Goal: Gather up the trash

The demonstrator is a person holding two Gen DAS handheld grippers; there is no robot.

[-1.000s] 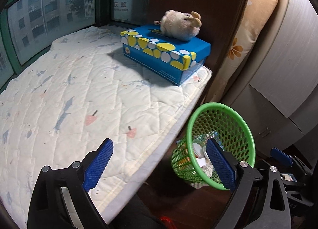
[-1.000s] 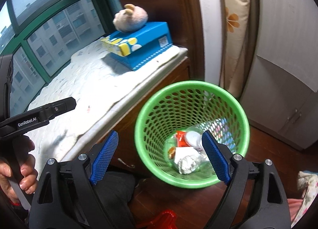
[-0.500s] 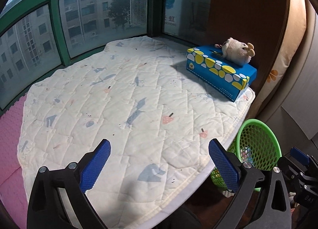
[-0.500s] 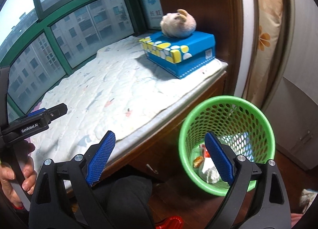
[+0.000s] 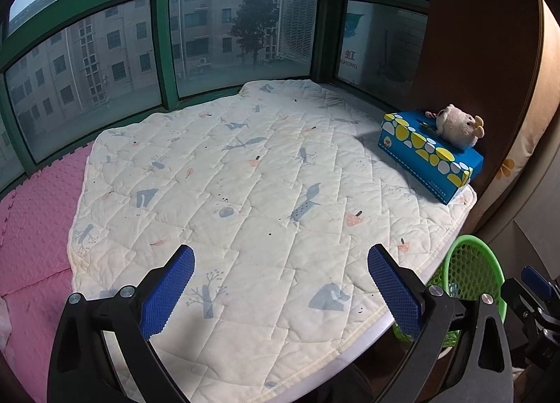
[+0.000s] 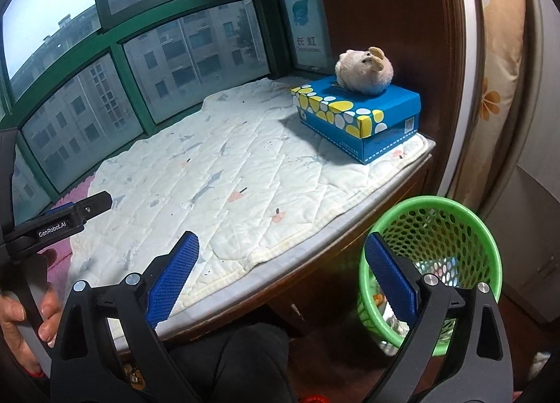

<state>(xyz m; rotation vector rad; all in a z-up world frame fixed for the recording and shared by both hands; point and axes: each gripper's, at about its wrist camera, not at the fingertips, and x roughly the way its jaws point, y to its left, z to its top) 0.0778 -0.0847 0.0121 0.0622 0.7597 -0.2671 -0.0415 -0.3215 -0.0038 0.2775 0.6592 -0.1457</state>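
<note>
A green mesh trash basket (image 6: 451,228) stands on the floor beside the window seat, with scraps of trash in its bottom; its rim also shows in the left wrist view (image 5: 472,263). My left gripper (image 5: 280,287) is open and empty above the white quilted mat (image 5: 262,175). My right gripper (image 6: 283,273) is open and empty, held over the seat's front edge, its right finger in front of the basket. No loose trash shows on the mat.
A blue tissue box (image 6: 360,116) with a plush toy (image 6: 364,70) on top sits at the mat's far right corner. A pink foam mat (image 5: 31,228) lies left. Green-framed windows (image 5: 161,46) close the back. A wooden panel and cabinet stand right.
Both grippers have swung up and left, away from the basket toward the window seat. The basket has slid to the right edge of both views. Both stay open.
</note>
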